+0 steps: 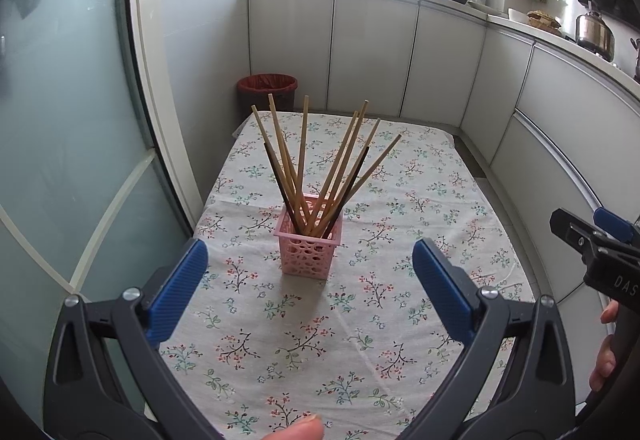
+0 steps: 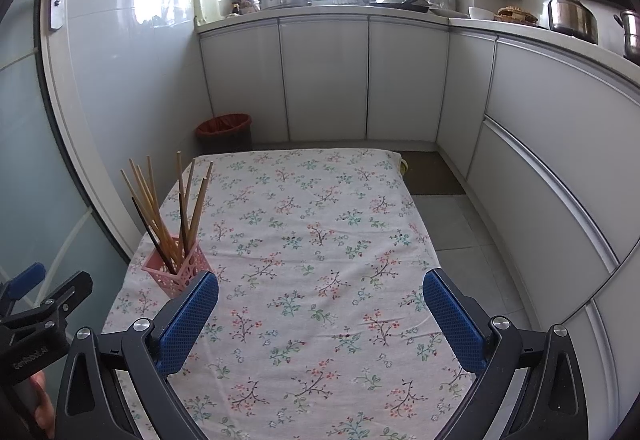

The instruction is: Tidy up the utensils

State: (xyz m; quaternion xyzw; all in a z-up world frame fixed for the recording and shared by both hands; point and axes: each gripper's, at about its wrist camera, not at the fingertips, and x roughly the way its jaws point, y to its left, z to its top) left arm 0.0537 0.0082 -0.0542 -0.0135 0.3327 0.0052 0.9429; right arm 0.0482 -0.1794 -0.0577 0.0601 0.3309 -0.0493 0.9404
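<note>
A pink perforated basket (image 1: 309, 244) stands upright on the floral tablecloth (image 1: 360, 320). Several chopsticks (image 1: 320, 167), mostly light wood with some dark ones, stand fanned out in it. My left gripper (image 1: 310, 272) is open and empty, just in front of the basket with its blue pads (image 1: 180, 288) wide apart. In the right wrist view the basket (image 2: 176, 272) and chopsticks (image 2: 172, 207) are at the left. My right gripper (image 2: 320, 304) is open and empty over the cloth (image 2: 320, 240), to the right of the basket. It also shows in the left wrist view (image 1: 600, 244).
A red-lined waste bin (image 1: 267, 89) stands on the floor beyond the table's far end. White cabinets (image 2: 324, 79) with a cluttered counter run along the back and right. A frosted glass door (image 1: 60, 159) is close on the left. A tiled floor strip (image 2: 460, 232) lies right of the table.
</note>
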